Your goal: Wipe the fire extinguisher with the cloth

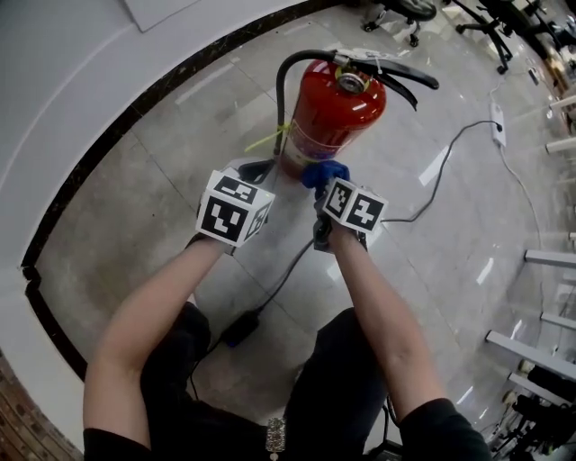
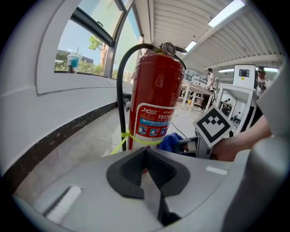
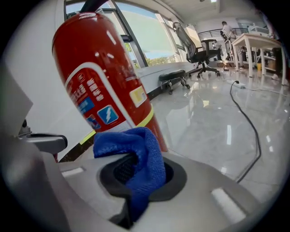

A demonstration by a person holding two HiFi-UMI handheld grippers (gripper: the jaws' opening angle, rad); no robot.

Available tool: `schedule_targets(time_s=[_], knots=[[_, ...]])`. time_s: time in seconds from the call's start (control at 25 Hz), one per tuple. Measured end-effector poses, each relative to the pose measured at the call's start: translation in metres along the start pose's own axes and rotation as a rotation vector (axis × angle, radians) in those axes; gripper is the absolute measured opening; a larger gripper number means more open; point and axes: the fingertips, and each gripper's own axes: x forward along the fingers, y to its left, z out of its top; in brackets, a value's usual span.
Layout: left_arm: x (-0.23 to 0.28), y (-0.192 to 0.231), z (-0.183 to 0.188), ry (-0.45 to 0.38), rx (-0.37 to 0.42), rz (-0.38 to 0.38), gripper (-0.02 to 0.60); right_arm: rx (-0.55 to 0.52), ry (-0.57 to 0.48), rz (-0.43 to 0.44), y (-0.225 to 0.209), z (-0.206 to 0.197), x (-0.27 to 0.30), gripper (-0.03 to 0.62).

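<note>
A red fire extinguisher [image 1: 333, 110] stands upright on the glossy floor, its black hose [image 1: 281, 90] looping down its left side. My right gripper [image 1: 322, 177] is shut on a blue cloth [image 1: 324, 171], which sits at the cylinder's lower front; in the right gripper view the cloth [image 3: 138, 156] bunches out of the jaws just short of the extinguisher [image 3: 102, 77]. My left gripper [image 1: 259, 169] is shut with nothing in it, close to the base on the left. In the left gripper view the extinguisher [image 2: 156, 104] rises ahead, with the cloth [image 2: 170, 141] lower right.
A curved white wall with a dark baseboard [image 1: 135, 108] runs behind and to the left. A black cable [image 1: 436, 176] crosses the floor to a power strip [image 1: 496, 112], and an adapter brick [image 1: 238, 329] lies near the person's legs. Office chairs [image 1: 405, 13] stand far behind.
</note>
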Motion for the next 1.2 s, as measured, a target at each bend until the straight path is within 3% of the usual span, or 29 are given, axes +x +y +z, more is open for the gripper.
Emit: schedule_targets(time_s=[0.24, 0.52, 0.92, 1.2], knots=[[-0.009, 0.009, -0.005, -0.035, -0.013, -0.004, 0.006, 0.164, 0.037, 0.062, 0.052, -0.027, 0.024, 0.029], [-0.024, 0.04, -0.01, -0.068, -0.077, 0.018, 0.006, 0.284, -0.046, 0.12, 0.097, -0.014, 0.06, 0.029], [-0.011, 0.027, -0.021, -0.024, -0.065, -0.034, 0.006, 0.13, -0.001, 0.047, 0.065, -0.03, 0.039, 0.029], [0.011, -0.004, -0.016, -0.002, -0.037, -0.09, 0.006, 0.021, 0.026, -0.078, -0.007, -0.028, 0.016, 0.029]])
